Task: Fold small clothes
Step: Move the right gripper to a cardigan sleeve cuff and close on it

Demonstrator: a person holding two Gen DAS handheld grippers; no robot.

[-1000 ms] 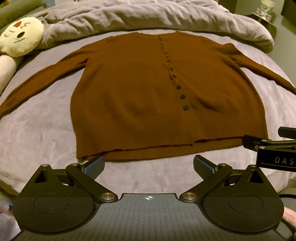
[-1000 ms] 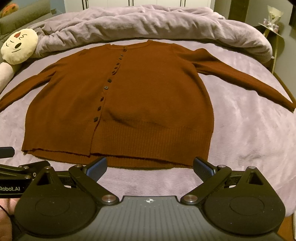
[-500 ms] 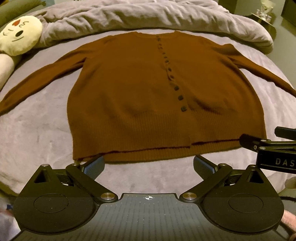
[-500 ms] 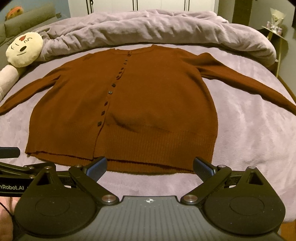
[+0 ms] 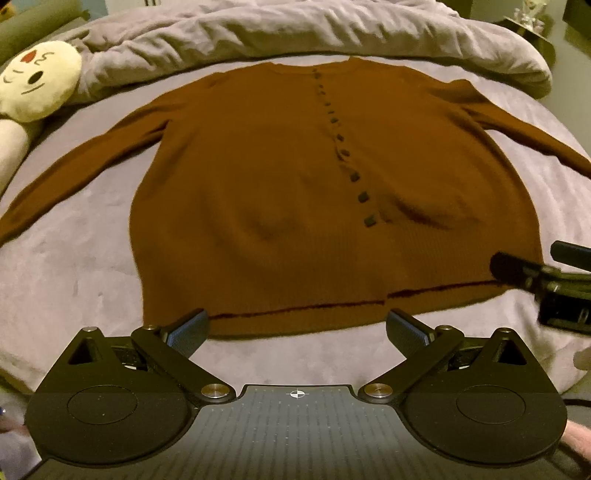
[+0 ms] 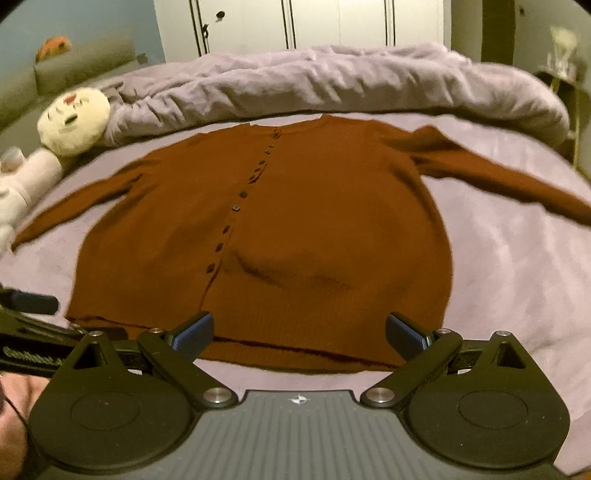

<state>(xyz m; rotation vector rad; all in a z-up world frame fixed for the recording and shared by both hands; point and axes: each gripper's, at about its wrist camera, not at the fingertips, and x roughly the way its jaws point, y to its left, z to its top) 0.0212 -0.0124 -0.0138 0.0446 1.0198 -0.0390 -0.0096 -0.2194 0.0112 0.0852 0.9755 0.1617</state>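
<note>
A brown buttoned cardigan [image 5: 288, 192] lies flat, front up, on the bed with both sleeves spread out; it also shows in the right wrist view [image 6: 295, 229]. My left gripper [image 5: 297, 328] is open and empty, just in front of the hem, toward its left half. My right gripper [image 6: 299, 332] is open and empty, its fingertips over the hem toward the right half. The right gripper's side shows at the right edge of the left wrist view [image 5: 546, 284]; the left gripper shows at the left edge of the right wrist view [image 6: 33, 332].
The bed has a lilac plush cover [image 5: 74, 266]. A bunched grey duvet [image 5: 295, 33] lies along the far side. A cream plush toy [image 5: 37, 81] sits at the far left. A side table [image 6: 565, 74] stands at the far right.
Both grippers have moved forward toward the hem and tilted up a little; the right wrist view now shows the wardrobe behind the bed. The cardigan has not moved.
</note>
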